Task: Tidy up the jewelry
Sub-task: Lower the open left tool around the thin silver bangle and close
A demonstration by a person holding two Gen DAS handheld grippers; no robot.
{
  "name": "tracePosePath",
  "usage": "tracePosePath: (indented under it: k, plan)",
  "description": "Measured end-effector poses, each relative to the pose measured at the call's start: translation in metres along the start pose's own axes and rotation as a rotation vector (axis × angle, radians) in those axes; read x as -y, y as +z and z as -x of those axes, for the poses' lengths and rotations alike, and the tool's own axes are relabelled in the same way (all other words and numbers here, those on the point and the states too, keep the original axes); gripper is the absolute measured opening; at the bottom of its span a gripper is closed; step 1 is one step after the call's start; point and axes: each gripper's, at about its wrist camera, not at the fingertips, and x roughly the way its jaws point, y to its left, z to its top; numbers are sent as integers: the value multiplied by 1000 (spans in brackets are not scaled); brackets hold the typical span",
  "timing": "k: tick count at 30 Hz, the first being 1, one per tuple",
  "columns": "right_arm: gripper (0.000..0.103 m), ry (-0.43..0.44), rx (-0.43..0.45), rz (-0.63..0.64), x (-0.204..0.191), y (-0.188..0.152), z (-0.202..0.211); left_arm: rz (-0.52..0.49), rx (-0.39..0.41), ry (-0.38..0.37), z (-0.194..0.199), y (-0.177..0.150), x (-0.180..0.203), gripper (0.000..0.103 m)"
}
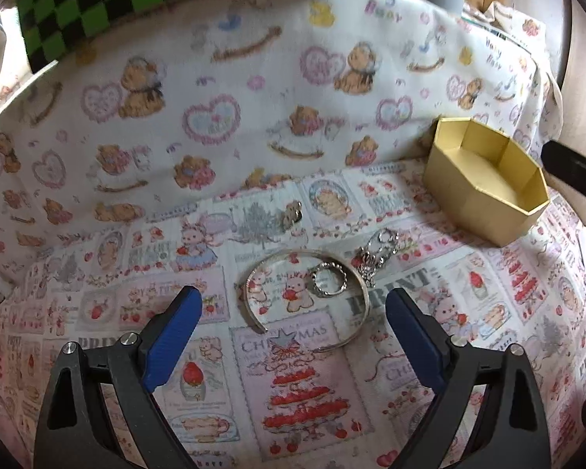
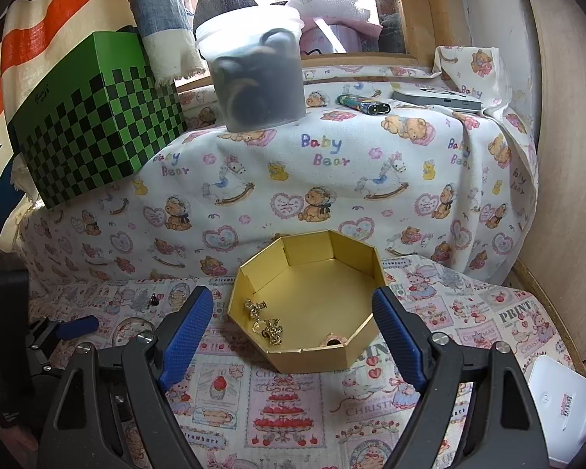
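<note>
In the left wrist view, a silver open bangle (image 1: pixel 365 301) lies on the printed cloth with a silver ring (image 1: pixel 328 278) inside it and a silver chain piece (image 1: pixel 377 254) at its far right. A small earring (image 1: pixel 293 211) lies farther back. My left gripper (image 1: pixel 293 312) is open and empty, just short of the bangle. The gold octagonal box (image 1: pixel 484 183) stands at the right. In the right wrist view my right gripper (image 2: pixel 293 320) is open and empty around the near side of the gold box (image 2: pixel 312 359), which holds gold jewelry (image 2: pixel 265 322).
A green checkered box (image 2: pixel 90 117), a plastic tub (image 2: pixel 254 66), a lighter (image 2: pixel 365 103) and a flat grey device (image 2: pixel 437 99) stand on the raised teddy-bear cloth ledge behind. A white box (image 2: pixel 558 406) lies at the right. The left gripper shows in the right wrist view (image 2: pixel 74 326).
</note>
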Motion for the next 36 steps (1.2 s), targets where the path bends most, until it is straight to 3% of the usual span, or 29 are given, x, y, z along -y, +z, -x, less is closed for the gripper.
tracePosePath:
  k: [7,10,14,22,27,34,36]
  plan:
    - [85,-6,-4,-1,0,0,-1,23,-28,-26,-9,-3,2,94]
    - [85,-10,-11,5,0,-1,-2,19,-21,-43,-7,-6,-1,87]
    - [85,-13,-12,11,-1,-2,-3,17,-4,-38,-1,-8,-5,66]
    - [85,-5,4,15,-1,0,3,29,-13,-42,13,-16,-11,65]
    - [85,-6,2,9,0,1,3,93,-19,-52,36,-20,-22,65]
    - [85,-10,-6,15,-1,0,1,202,-118,-5,43,-23,-44,66]
    - [85,-10,-5,15,-1,0,1,203,-137,3,42,-26,-49,80]
